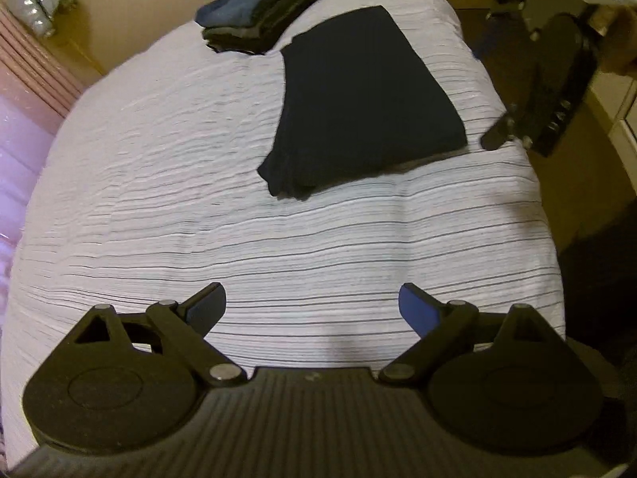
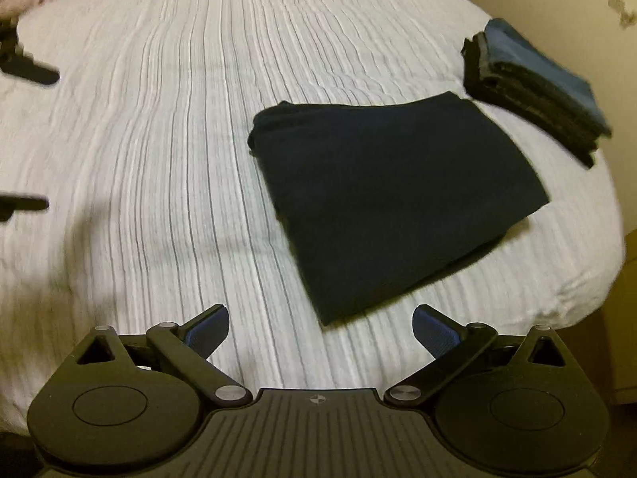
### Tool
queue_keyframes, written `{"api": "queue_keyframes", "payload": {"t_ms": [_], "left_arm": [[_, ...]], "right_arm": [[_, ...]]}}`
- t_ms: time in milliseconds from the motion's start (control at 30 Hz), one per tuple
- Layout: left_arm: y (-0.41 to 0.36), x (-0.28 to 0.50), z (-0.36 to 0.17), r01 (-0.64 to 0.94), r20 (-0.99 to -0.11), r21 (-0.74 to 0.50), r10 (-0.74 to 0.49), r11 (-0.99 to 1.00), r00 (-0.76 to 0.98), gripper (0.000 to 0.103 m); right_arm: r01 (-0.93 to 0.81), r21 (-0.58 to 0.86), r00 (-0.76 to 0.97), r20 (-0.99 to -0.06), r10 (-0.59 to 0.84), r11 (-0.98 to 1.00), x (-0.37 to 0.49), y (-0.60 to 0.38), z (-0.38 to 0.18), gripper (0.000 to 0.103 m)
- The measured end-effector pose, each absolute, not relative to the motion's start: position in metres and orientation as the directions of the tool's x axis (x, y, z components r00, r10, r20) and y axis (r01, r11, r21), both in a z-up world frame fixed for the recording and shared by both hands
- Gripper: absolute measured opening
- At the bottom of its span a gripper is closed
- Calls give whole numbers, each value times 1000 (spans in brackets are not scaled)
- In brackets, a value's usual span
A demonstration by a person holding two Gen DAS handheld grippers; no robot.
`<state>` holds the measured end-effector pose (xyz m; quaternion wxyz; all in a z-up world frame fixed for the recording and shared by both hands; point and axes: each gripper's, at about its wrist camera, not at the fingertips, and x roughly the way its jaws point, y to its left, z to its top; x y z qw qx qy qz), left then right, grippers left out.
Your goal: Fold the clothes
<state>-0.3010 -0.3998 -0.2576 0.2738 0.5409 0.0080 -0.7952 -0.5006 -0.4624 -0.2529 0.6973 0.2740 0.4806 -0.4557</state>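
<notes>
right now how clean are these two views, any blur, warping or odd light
Left wrist view: strong fisheye bulge on the striped bedspread, the right tongs at the far edge smeared by motion, a purple cast at the left border. Right wrist view: the bedspread's left side streaked with blur, the folded dark garment so dark its creases barely show, warm yellowish light on the wall.

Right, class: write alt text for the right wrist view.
A folded dark navy garment lies flat on a white striped bedspread, ahead of the open, empty right gripper. A stack of folded dark and blue clothes sits beyond it.
</notes>
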Motion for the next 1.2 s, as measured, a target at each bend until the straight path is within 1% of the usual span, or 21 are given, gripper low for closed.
{"api": "queue_keyframes", "payload": {"t_ms": [67, 133, 200, 300, 367, 400, 500, 600, 800, 900, 1033, 1100, 1200], "left_arm": [[-407, -304, -259, 502, -877, 221, -396, -836, -273, 92], [-413, -309, -263, 562, -888, 167, -371, -810, -272, 92], [-422, -315, -268, 651, -898, 54, -321, -758, -300, 92], [-441, -319, -279, 793, -881, -191, -255, -579, -398, 92], [-453, -321, -289, 838, -856, -326, -240, -437, -458, 92], [-458, -323, -295, 850, -844, -377, -242, -369, -479, 91], [-470, -333, -311, 867, -829, -455, -258, -203, -496, 91], [-478, -351, -322, 869, -829, -484, -265, -102, -493, 91], [-488, -381, -326, 883, -838, -466, -289, -65, -463, 91], [-486, -388, -322, 887, -841, -456, -289, -80, -458, 91], [-485, -388, -316, 893, -847, -437, -284, -109, -450, 91], [-486, -385, -315, 902, -861, -416, -269, -115, -432, 91], [-483, -379, -310, 925, -891, -353, -251, -140, -378, 91]], "right_arm": [[915, 30, 184, -918, -350, 403, -512, -471, -257, 102], [935, 142, 250, -915, -318, 326, -534, -481, -262, 102], [944, 218, 292, -903, -316, 249, -557, -491, -265, 102], [933, 337, 359, -874, -328, 126, -600, -504, -271, 102], [922, 382, 382, -858, -345, 71, -629, -519, -274, 102], [916, 398, 390, -851, -353, 50, -643, -527, -275, 102], [907, 420, 394, -842, -368, 9, -681, -555, -280, 102], [905, 426, 398, -840, -370, 5, -712, -584, -278, 102], [904, 427, 413, -843, -346, 38, -738, -620, -275, 102], [903, 426, 420, -851, -317, 52, -735, -626, -277, 102], [897, 438, 435, -845, -313, 63, -719, -616, -273, 102], [893, 444, 442, -842, -310, 67, -711, -611, -271, 102], [892, 449, 443, -839, -316, 59, -698, -602, -266, 102]]}}
